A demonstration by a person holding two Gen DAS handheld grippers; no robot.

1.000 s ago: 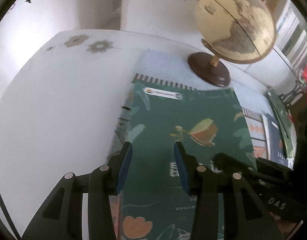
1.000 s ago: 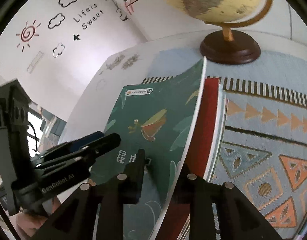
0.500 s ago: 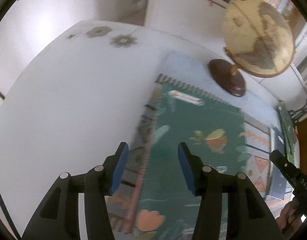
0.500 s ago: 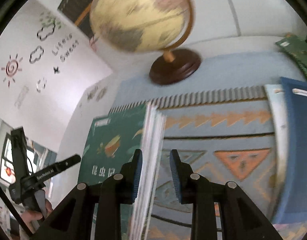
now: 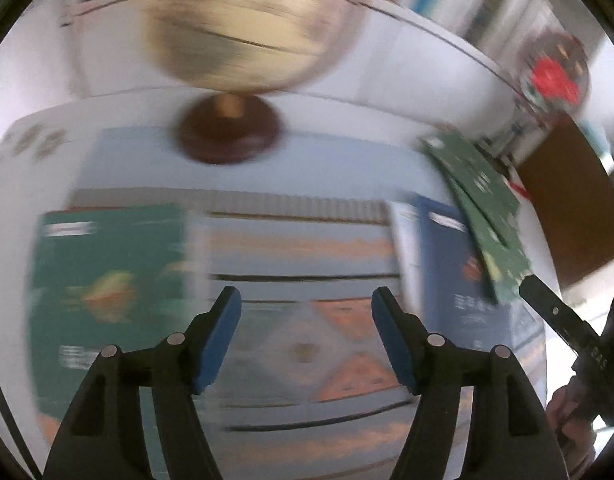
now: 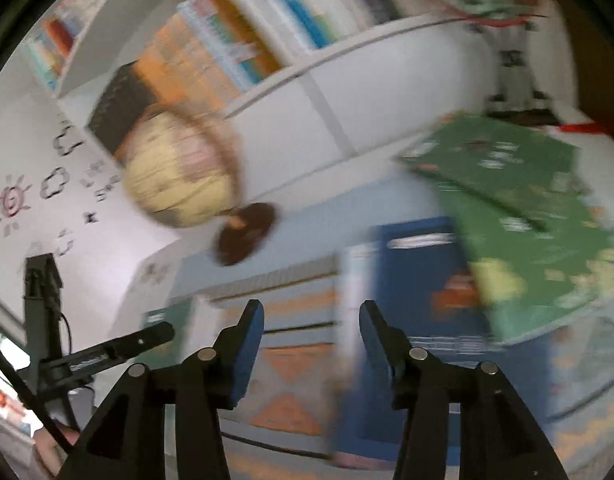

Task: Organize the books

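One green book [image 5: 107, 280] lies placed left of the globe [image 5: 227, 140]; my left gripper [image 5: 306, 340] and right gripper [image 6: 311, 344], jaws just spreading, empty, leave the blue book [image 6: 419, 280] and two green ones [image 6: 527, 220].

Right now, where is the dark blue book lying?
The dark blue book lies flat on the patterned mat, at the right in the left wrist view, partly under the green books, right of the globe.
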